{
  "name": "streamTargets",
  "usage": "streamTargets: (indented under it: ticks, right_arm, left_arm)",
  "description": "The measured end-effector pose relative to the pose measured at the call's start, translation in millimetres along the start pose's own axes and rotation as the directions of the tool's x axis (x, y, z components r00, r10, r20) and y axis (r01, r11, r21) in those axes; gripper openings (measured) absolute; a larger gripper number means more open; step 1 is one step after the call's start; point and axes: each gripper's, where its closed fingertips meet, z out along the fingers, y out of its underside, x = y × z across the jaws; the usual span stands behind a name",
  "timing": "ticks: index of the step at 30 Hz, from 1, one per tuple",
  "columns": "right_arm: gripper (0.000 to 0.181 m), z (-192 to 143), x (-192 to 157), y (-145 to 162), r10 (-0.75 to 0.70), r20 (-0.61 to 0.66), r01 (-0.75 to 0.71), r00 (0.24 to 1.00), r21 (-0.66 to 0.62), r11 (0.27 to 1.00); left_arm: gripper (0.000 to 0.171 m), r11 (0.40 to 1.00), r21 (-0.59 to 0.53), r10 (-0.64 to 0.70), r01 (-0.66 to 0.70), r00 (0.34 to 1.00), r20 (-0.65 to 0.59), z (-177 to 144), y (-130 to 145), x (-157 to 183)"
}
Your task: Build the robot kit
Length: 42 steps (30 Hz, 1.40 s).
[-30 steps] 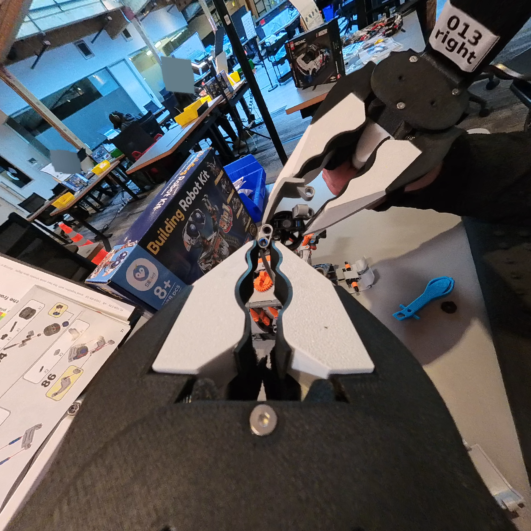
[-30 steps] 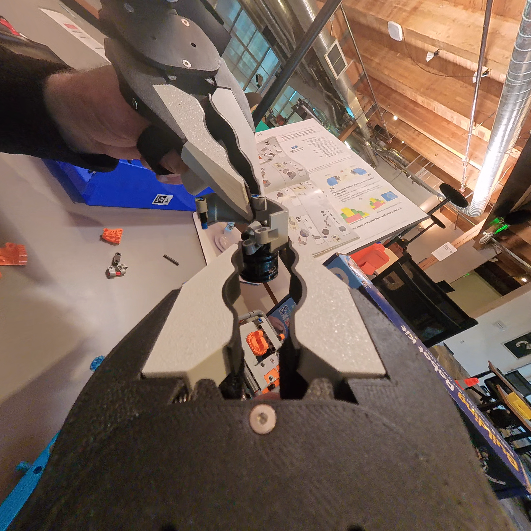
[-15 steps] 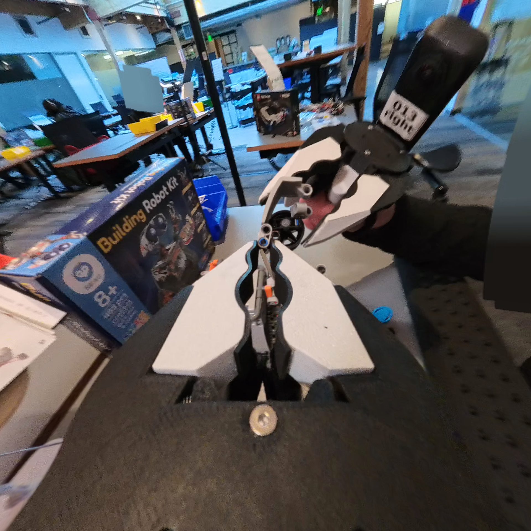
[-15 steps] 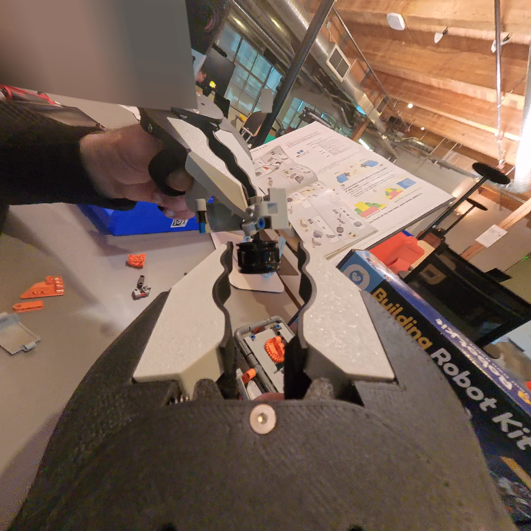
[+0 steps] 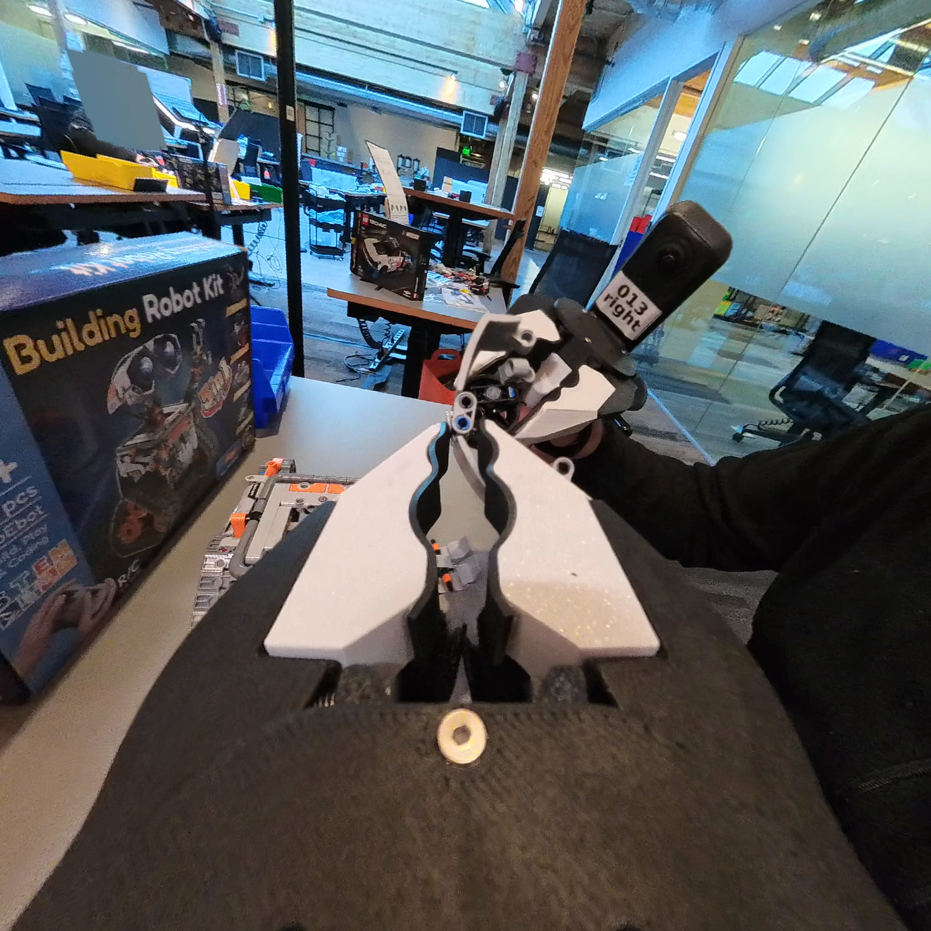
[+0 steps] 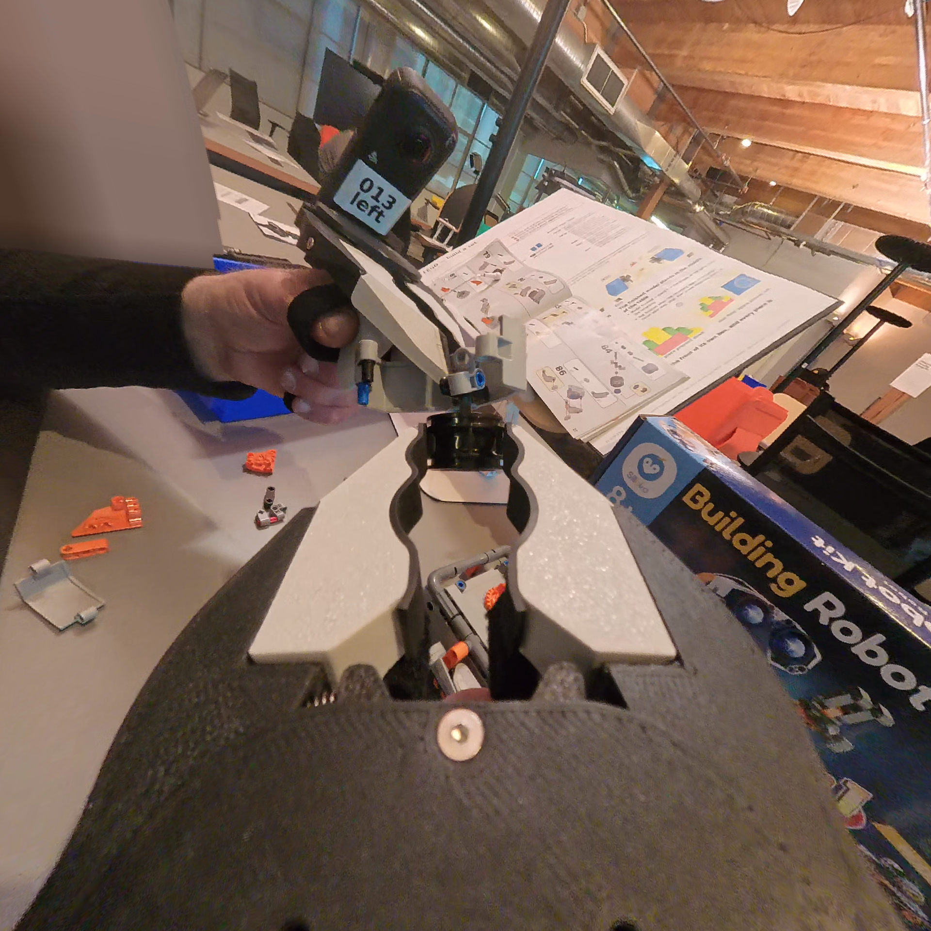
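My left gripper is shut on a grey brick assembly whose grey connector with a blue pin sticks out past the fingertips. In the right wrist view the left gripper holds this assembly in the air. My right gripper is shut on a black wheel, whose centre sits directly under the grey connector and meets it. The left wrist view shows the right gripper just behind the connector. A person's hand holds the left gripper.
A blue kit box stands at the left and also shows in the right wrist view. A half-built grey and orange model lies beside it. An open instruction booklet, loose orange pieces, a grey panel and a blue bin lie around. Left and right tips are no more than a few centimetres apart. Left tips and right tips are each some 30 cm from the grey panel.
Both grippers have tilted up and lifted together, so the views swung toward the room. The wheel and the grey assembly stay held and pressed together.
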Motion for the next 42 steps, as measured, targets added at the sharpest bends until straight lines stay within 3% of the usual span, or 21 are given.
streamTargets:
  ticks: [4, 7, 8, 12, 14, 17, 20, 24, 32, 42]
  right_arm:
    - [0.027, -0.4, 2.6, 1.1, 0.045, 0.011, -0.045, 0.999, 0.013, 0.999]
    - [0.027, -3.0, 6.8, 0.0, 0.083, 0.016, -0.084, 0.996, 0.032, 0.996]
    - [0.027, -4.2, 8.3, -0.7, 0.094, 0.017, -0.095, 0.995, 0.039, 0.995]
    - [0.027, -7.6, 12.7, -2.2, 0.125, 0.022, -0.127, 0.992, 0.057, 0.990]
    - [0.027, -7.9, 12.6, -2.1, 0.128, 0.029, -0.130, 0.991, 0.059, 0.990]
    - [0.027, -6.6, 9.3, -1.7, 0.127, 0.047, -0.130, 0.991, 0.057, 0.990]
    - [0.027, -4.5, 5.8, 0.5, 0.107, 0.052, -0.110, 0.993, 0.041, 0.993]
    - [0.027, -4.8, 5.8, -0.4, 0.081, 0.038, -0.082, 0.996, 0.039, 0.996]
    - [0.027, 0.6, -0.7, 1.1, -0.098, -0.037, 0.097, 0.994, -0.023, 0.995]
    - [0.027, 2.0, -2.0, 0.7, -0.204, -0.089, 0.199, 0.975, -0.062, 0.978]
  left_arm:
    - [0.018, 1.000, 0.015, -0.003, 0.003, 1.000, -0.022, -0.7, -1.7, 1.1]
    - [0.038, 0.999, 0.037, 0.037, -0.037, 0.999, 0.002, -5.6, -7.4, -1.0]
    - [0.046, 0.996, 0.044, 0.080, -0.081, 0.997, 0.023, -9.1, -10.7, -1.5]
    - [0.049, 0.949, 0.047, 0.312, -0.312, 0.950, 0.001, -21.1, -22.6, 23.7]
    - [0.047, 0.909, -0.012, 0.416, -0.417, 0.908, -0.058, -20.2, -13.9, 41.0]
    - [0.041, 0.818, -0.178, 0.549, -0.546, 0.835, -0.041, -12.9, 9.4, 37.1]
    - [0.010, 0.758, -0.236, 0.627, -0.608, 0.779, 0.004, -7.5, 17.0, 30.7]
    - [0.009, 0.780, -0.224, 0.602, -0.584, 0.798, 0.014, -7.9, 13.5, 30.8]
    - [0.007, 0.892, -0.115, 0.441, -0.437, 0.897, 0.013, 0.1, 3.1, 36.0]
    - [0.006, 0.925, -0.055, 0.378, -0.376, 0.925, 0.047, 3.7, -3.8, 33.5]
